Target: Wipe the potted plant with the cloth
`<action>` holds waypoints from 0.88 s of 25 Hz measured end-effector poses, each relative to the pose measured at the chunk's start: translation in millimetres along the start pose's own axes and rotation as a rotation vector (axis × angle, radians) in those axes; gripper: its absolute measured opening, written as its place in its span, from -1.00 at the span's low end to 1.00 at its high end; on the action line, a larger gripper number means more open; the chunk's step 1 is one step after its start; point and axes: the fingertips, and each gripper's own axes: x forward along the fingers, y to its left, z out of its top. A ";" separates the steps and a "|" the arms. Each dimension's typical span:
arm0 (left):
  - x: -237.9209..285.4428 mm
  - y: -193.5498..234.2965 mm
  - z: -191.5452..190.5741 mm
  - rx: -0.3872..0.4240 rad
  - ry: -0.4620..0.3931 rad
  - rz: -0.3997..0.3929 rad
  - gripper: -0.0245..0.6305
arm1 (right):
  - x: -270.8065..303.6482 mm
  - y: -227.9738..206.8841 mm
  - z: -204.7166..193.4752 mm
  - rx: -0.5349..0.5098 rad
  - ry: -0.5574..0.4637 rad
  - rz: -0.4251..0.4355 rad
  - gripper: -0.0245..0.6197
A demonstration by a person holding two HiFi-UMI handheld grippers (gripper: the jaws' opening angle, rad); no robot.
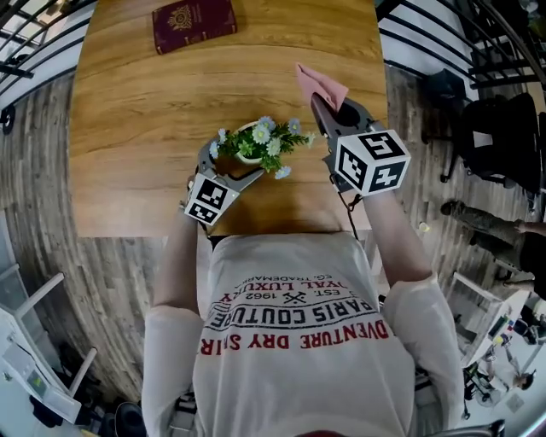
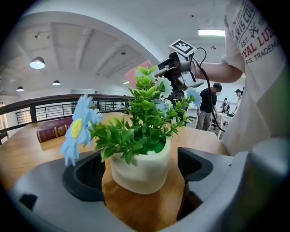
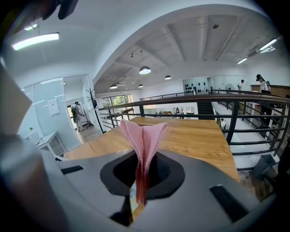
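The potted plant (image 1: 256,145) stands near the front edge of the wooden counter (image 1: 136,111). It is a small pale pot holding green leaves and pale blue flowers. The left hand-held gripper (image 1: 232,166) is released. Its jaws stand wide apart on either side of the pot, and neither pad appears to press on the pot, so nothing is gripped. The right hand-held gripper (image 1: 328,109), just to the right of the plant, is clenched on the pink cloth (image 1: 320,84). The cloth is pinched in a fold and fans out beyond the jaws. A dark red book (image 1: 194,23) lies well beyond the plant, at the counter's far side.

The pot looks light and smooth, so it is likely to slide or tip under a sideways wipe. The safest hold seems to be low on its round wall, with the left jaws closing gently. The leaves and petals look thin and springy, so they will bend easily and could tear loose. Light strokes with the loose, fanned end of the cloth would suit them. The cloth itself is soft and limp, so only the part near the pinch will press with any firmness.
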 end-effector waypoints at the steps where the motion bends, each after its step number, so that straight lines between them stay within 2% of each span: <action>1: 3.4 0.5 2.1 0.016 -0.007 -0.019 0.57 | 2.0 -4.9 -1.8 0.000 0.006 0.001 -0.81; 4: 10.9 1.5 7.7 0.068 -0.021 -0.071 0.59 | 8.4 -17.3 -7.5 0.001 0.021 0.004 -0.81; 8: 16.8 1.2 14.7 0.081 -0.049 -0.123 0.59 | 16.8 -31.3 -21.6 0.022 0.047 0.006 -0.81; 12: 23.3 -4.9 14.7 0.109 -0.030 -0.189 0.59 | 24.8 -42.8 -36.3 0.040 0.076 0.001 -0.81; 15: 26.4 -5.1 10.2 0.129 -0.010 -0.203 0.59 | 29.8 -48.9 -45.4 0.045 0.095 -0.002 -0.81; 22: 29.6 -4.0 17.0 0.137 -0.053 -0.208 0.59 | 37.0 -61.5 -64.0 0.061 0.133 -0.018 -0.81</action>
